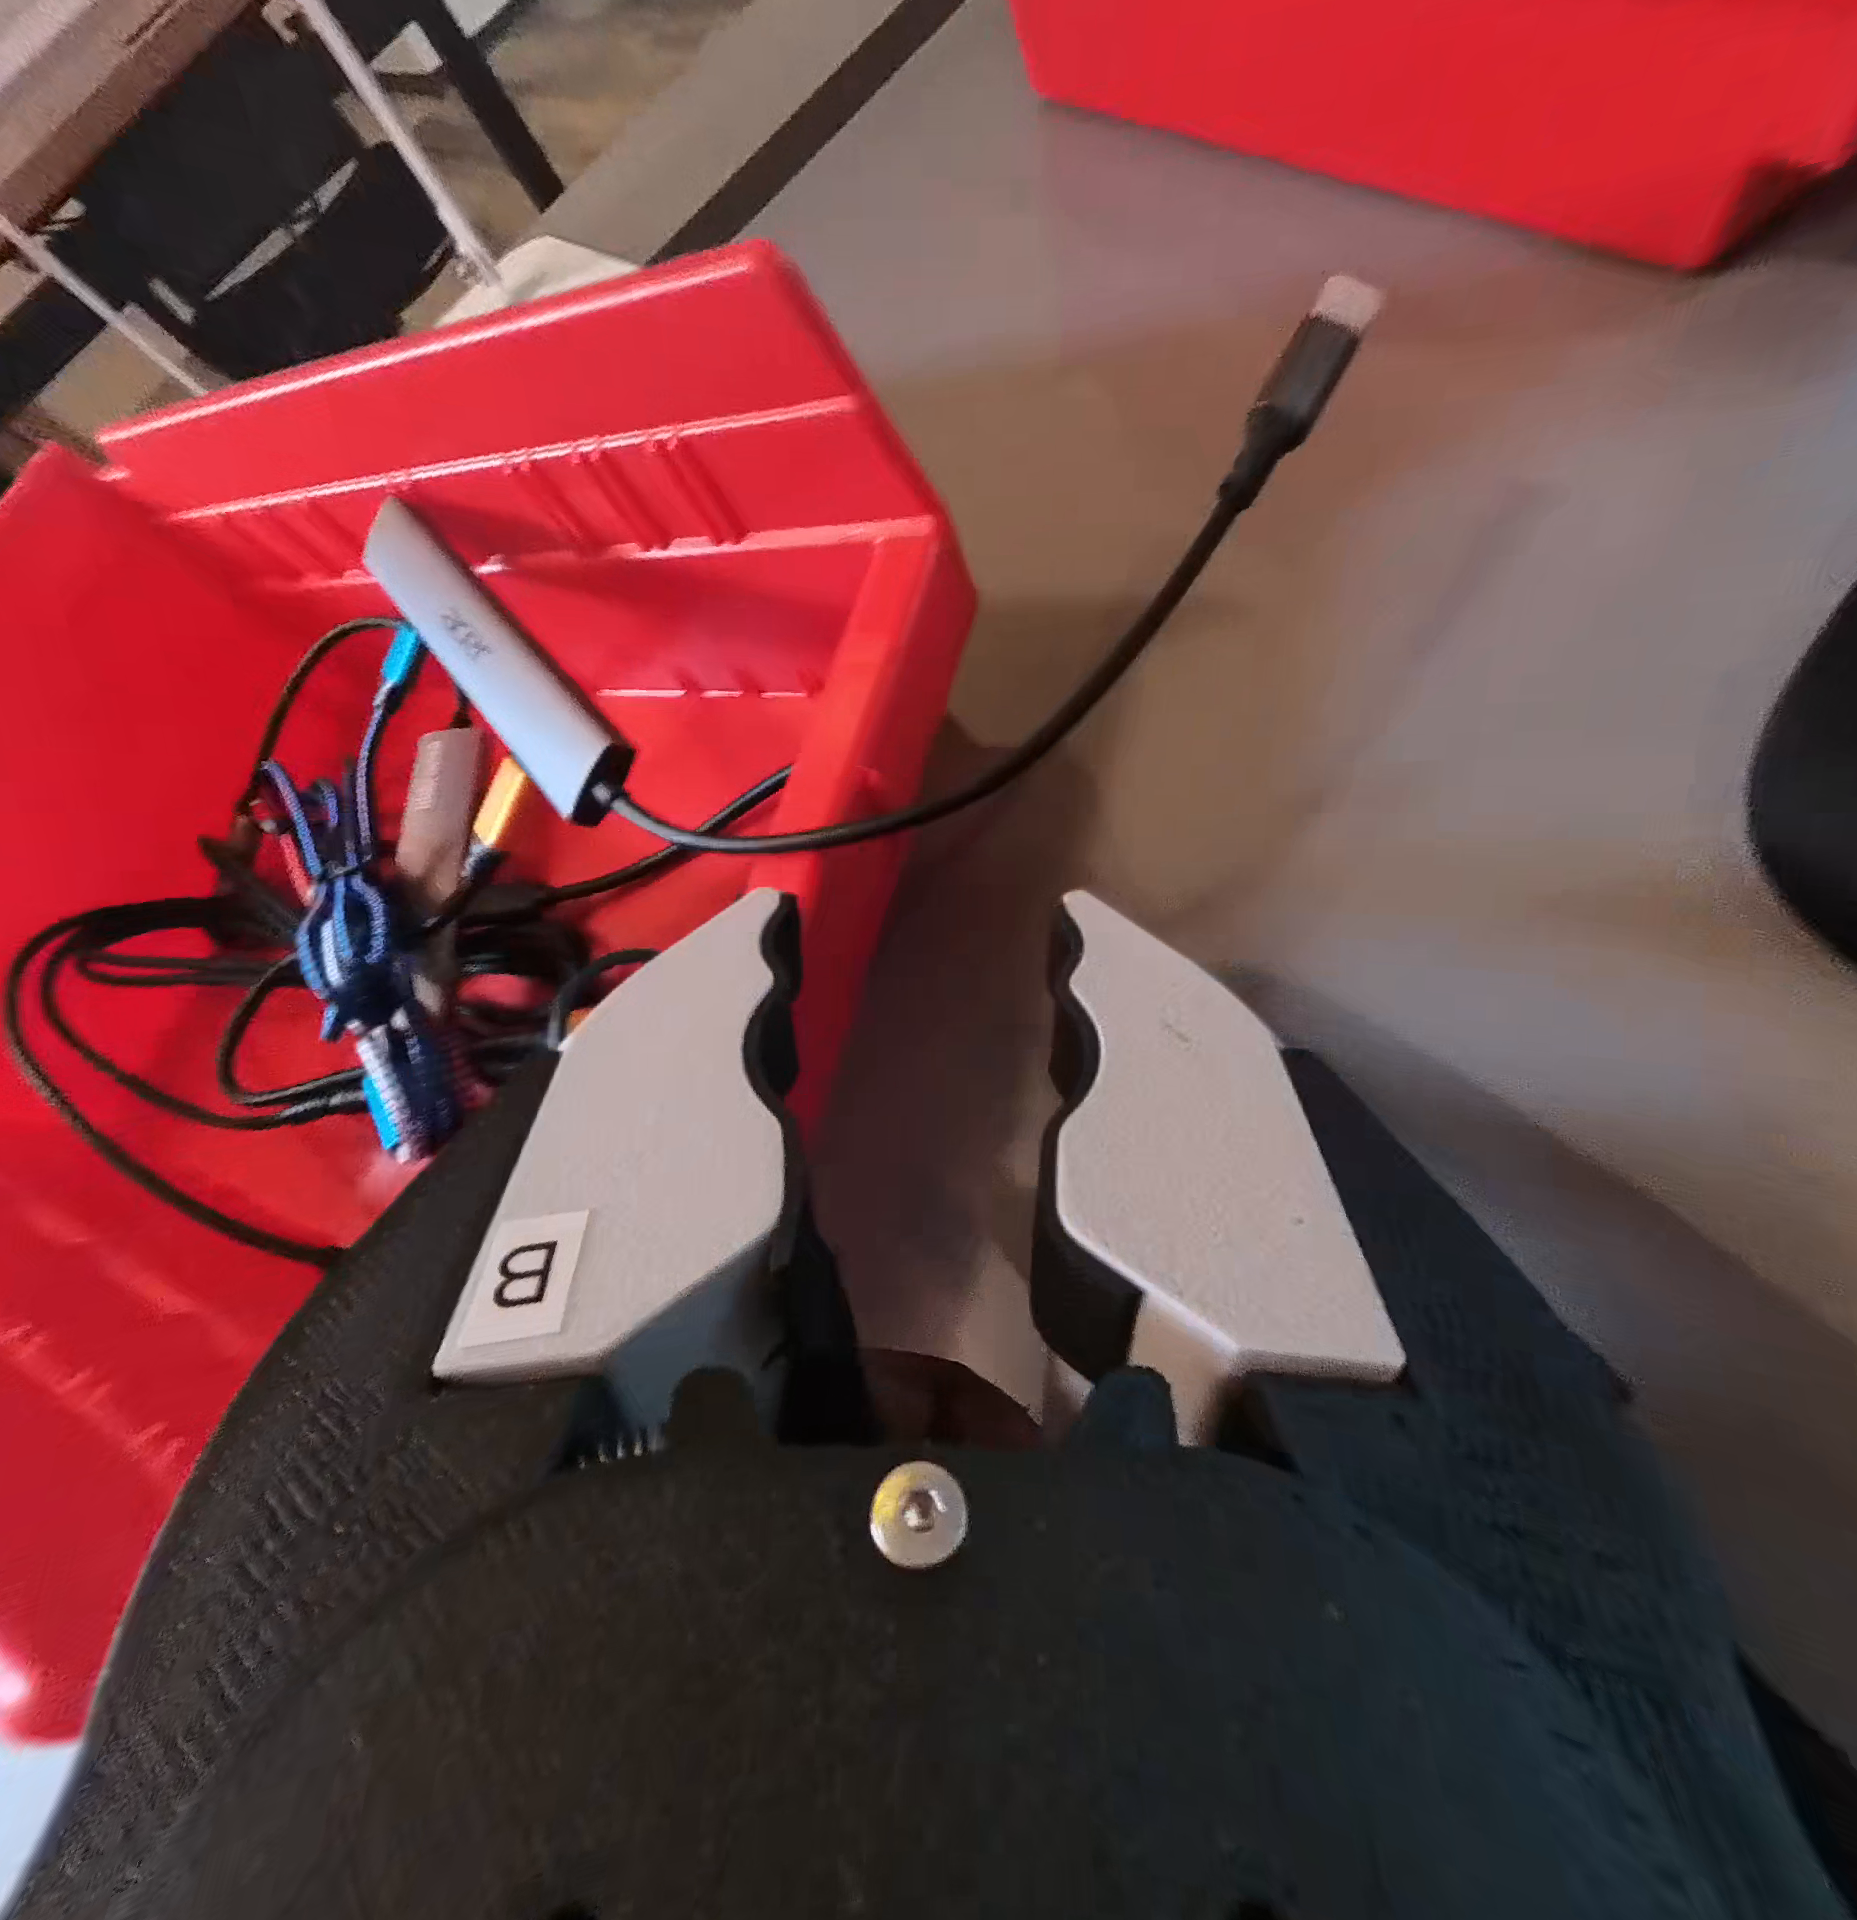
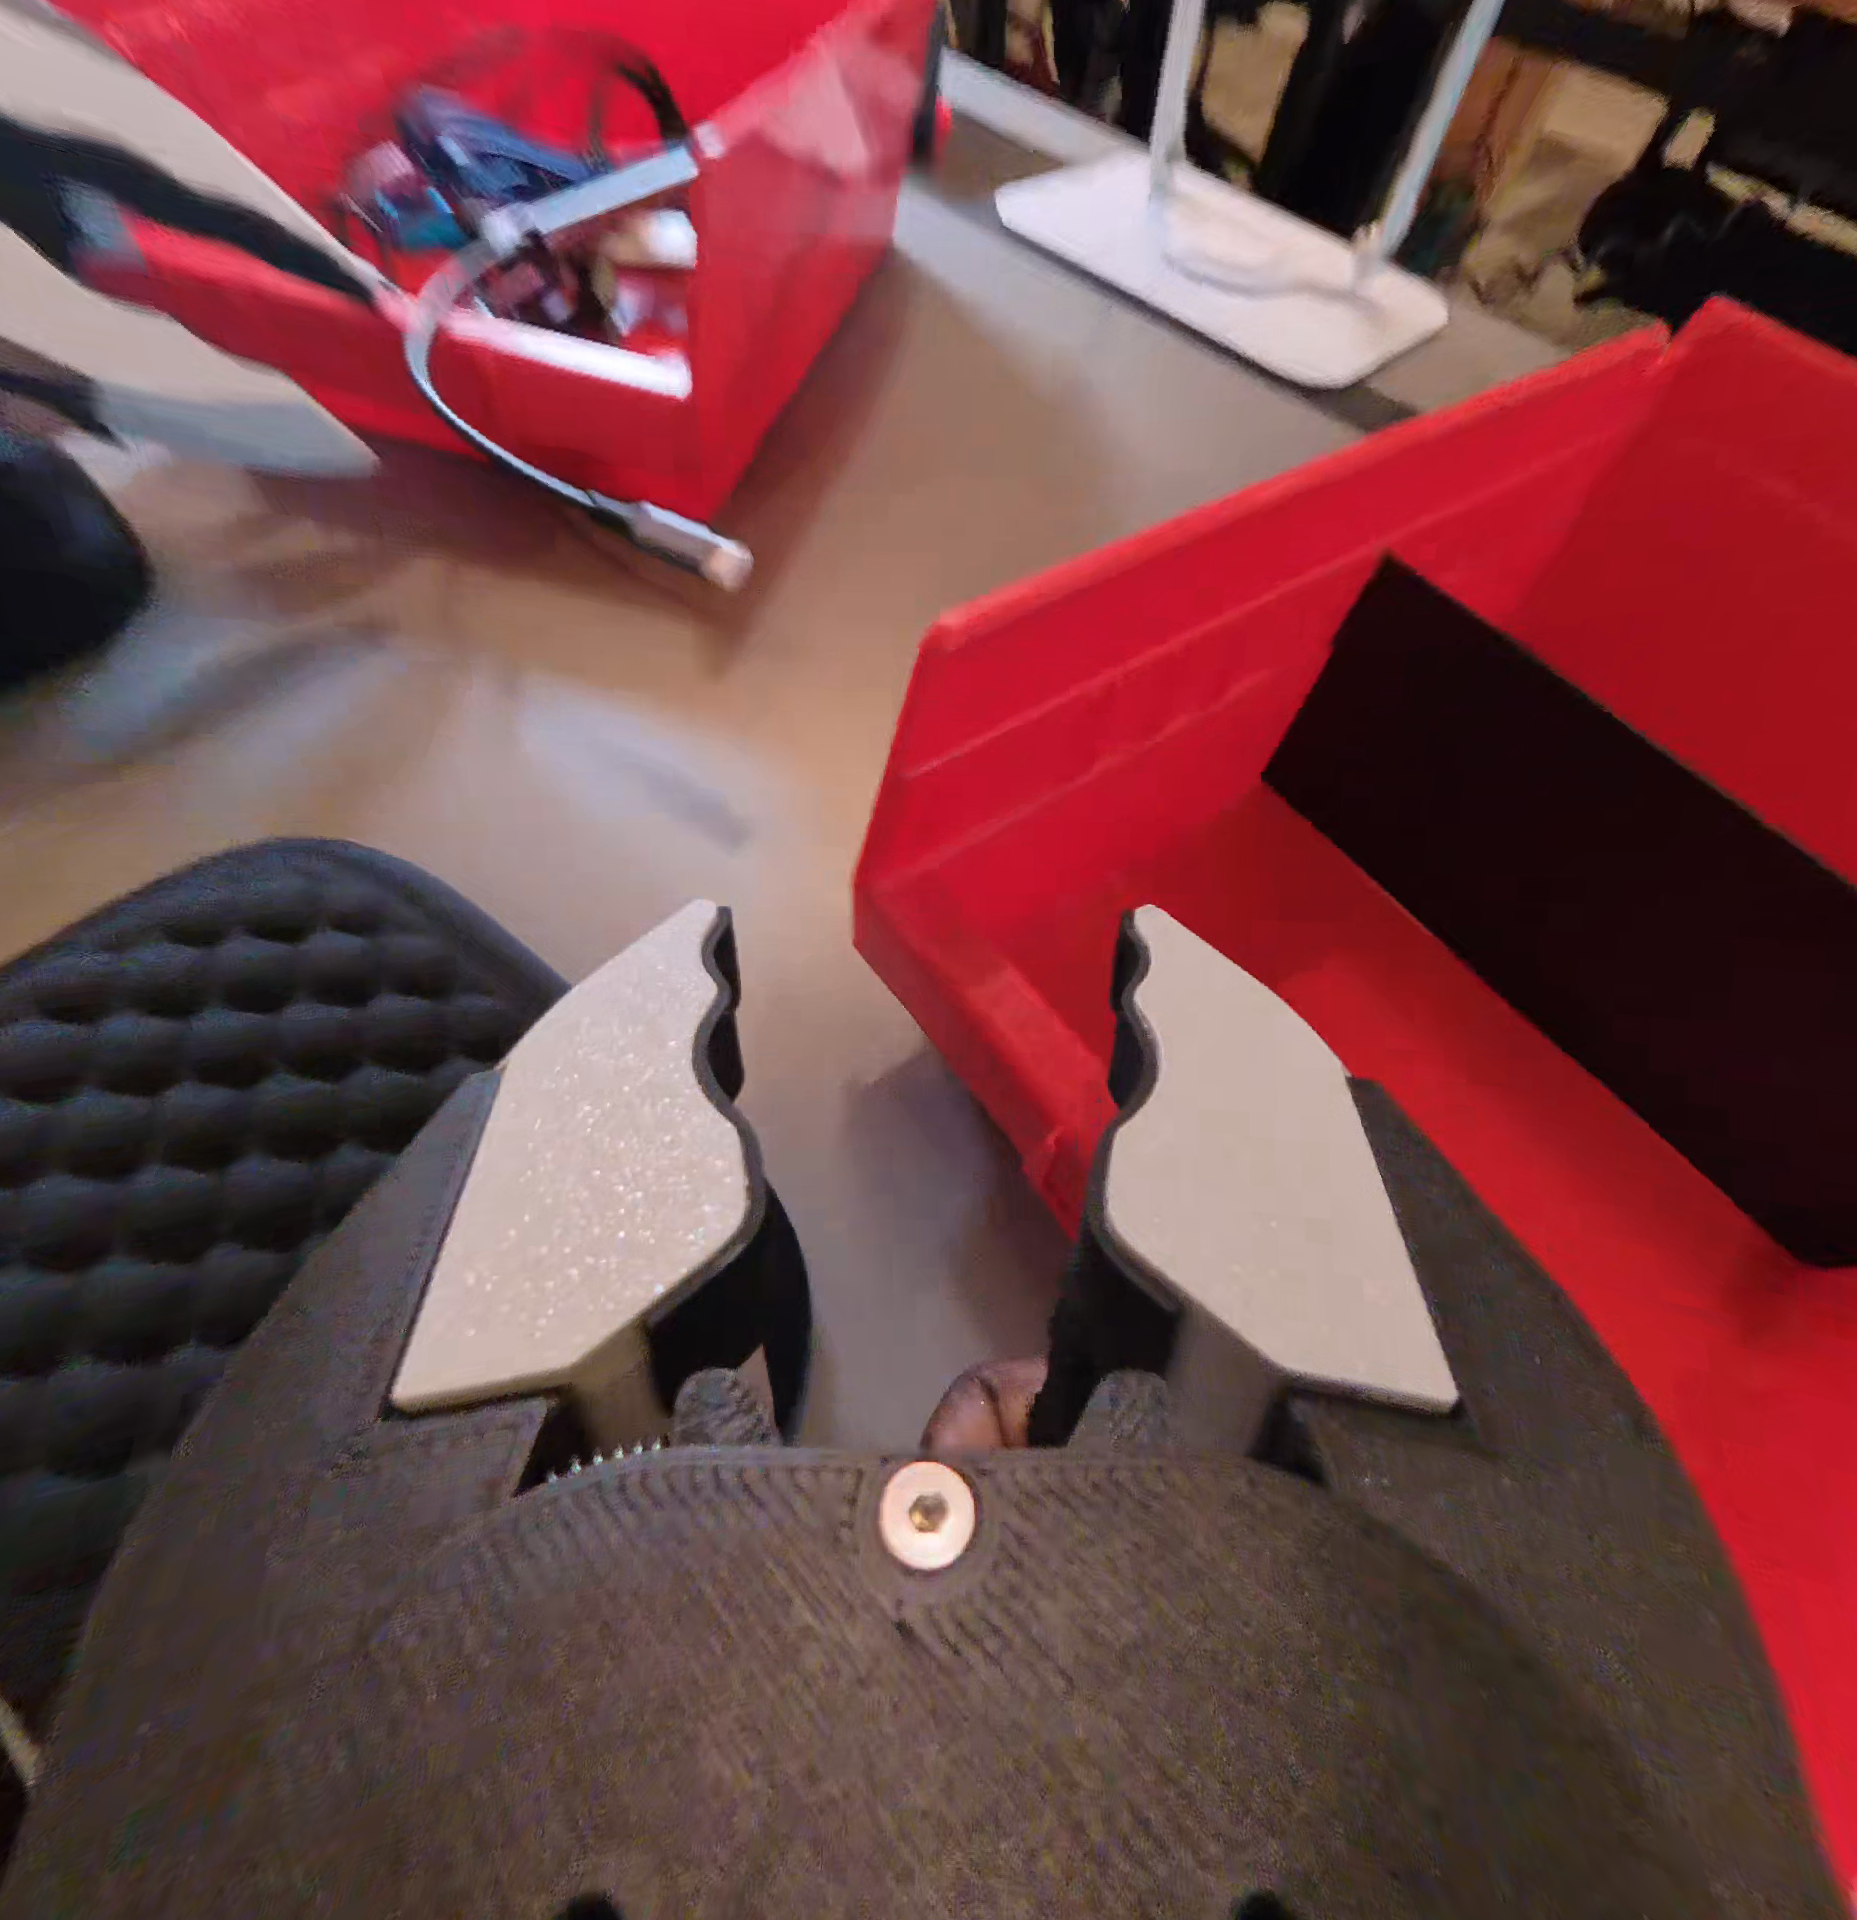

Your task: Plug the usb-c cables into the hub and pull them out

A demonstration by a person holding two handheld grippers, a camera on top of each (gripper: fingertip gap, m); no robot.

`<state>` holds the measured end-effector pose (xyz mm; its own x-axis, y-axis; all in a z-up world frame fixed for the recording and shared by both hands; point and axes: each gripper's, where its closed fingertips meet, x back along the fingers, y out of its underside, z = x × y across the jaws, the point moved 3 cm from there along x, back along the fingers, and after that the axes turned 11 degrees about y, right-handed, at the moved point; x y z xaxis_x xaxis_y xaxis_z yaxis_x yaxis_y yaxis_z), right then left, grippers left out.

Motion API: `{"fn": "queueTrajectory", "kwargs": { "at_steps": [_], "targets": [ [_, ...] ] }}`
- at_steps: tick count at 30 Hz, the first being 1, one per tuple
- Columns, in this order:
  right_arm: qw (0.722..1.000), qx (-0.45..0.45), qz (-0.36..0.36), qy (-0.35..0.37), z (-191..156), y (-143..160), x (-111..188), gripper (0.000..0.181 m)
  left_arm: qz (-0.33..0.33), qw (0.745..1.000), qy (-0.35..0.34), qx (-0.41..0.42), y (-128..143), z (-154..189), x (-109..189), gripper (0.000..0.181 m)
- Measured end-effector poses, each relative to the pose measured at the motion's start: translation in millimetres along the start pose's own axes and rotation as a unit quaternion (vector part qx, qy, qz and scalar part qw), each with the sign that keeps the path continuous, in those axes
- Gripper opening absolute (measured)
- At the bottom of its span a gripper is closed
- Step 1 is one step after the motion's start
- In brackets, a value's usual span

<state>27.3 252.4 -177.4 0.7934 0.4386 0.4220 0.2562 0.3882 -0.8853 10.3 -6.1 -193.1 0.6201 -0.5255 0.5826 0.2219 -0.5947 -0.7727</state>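
Left gripper [image 1: 924, 935]: jaws apart, nothing between them, hovering over the front corner of a red bin [image 1: 820, 582] and the grey table [image 1: 1371, 831]. A white sticker [image 1: 524, 1273] sits on its left finger. Hub [image 1: 488, 655]: grey slim bar inside that bin at about 10 o'clock from the gripper, propped aslant against the ribbed inner wall, its far end higher. Its black lead [image 1: 1059, 727] leaves the lower end, crosses the bin's wall and runs out over the table toward 1 o'clock, ending in a plug [image 1: 1319, 353] lying on the table, connected to nothing. Cables [image 1: 363, 935]: a tangled bundle, black and blue braided, with orange, silver and light-blue connector ends, on the bin floor just below the hub; whether any touches the hub cannot be told. A second red bin [image 1: 1475, 114] lies at 1 o'clock, well apart. Right gripper [image 2: 924, 940]: jaws apart, nothing held, over bare table, with that second bin [image 2: 1163, 748] just beside it at 2 o'clock; a black block [image 2: 1589, 894] rests inside. A black padded surface [image 2: 176, 1091] lies at 9 o'clock. In the right wrist view the first bin is at 11 o'clock, blurred, the plug on the table before it, and a white stand [image 2: 1236, 260] at 1 o'clock.
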Motion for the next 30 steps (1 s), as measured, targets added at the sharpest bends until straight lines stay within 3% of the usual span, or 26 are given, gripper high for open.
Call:
{"fn": "queueTrajectory", "kwargs": {
  "at_steps": [1, 4, 7, 8, 13, 17, 20, 30],
  "targets": [
    [1.0, 0.008, -0.023, 0.016, 3.4, 6.5, -3.3, 0.07, -0.011, 1.0, -0.013, 0.0, 3.7, -6.0, 2.1, 0.045],
    [0.997, 0.026, -0.046, 0.056, 13.8, 17.8, -7.6, 0.065, -0.017, 0.999, -0.032, 0.019, 11.5, -27.1, 11.8, 0.016],
    [0.996, 0.006, -0.044, 0.08, 24.1, 17.8, -4.8, 0.07, -0.032, 0.998, -0.006, 0.058, 19.0, -37.0, 21.4, 0.021],
    [0.996, 0.006, -0.043, 0.083, 25.9, 17.8, -3.2, 0.07, -0.051, 0.997, -0.026, 0.044, 23.8, -43.9, 25.0, 0.035],
    [0.993, 0.035, -0.071, 0.085, 22.2, 24.3, -5.6, 0.074, -0.107, 0.992, 0.009, -0.062, 30.5, -37.5, 18.6, 0.048],
    [0.979, 0.094, -0.122, 0.134, 28.0, 37.4, -15.5, 0.069, -0.195, 0.975, 0.023, -0.104, 48.8, -46.1, 7.5, 0.035],
    [0.977, 0.106, -0.125, 0.135, 26.9, 38.6, -17.1, 0.056, -0.193, 0.975, 0.022, -0.105, 50.9, -47.5, 10.2, 0.033],
    [0.973, 0.084, -0.161, 0.14, 39.6, 48.9, -1.8, 0.057, -0.209, 0.975, 0.032, -0.072, 102.1, -77.2, 67.2, 0.04]
  ]
}}
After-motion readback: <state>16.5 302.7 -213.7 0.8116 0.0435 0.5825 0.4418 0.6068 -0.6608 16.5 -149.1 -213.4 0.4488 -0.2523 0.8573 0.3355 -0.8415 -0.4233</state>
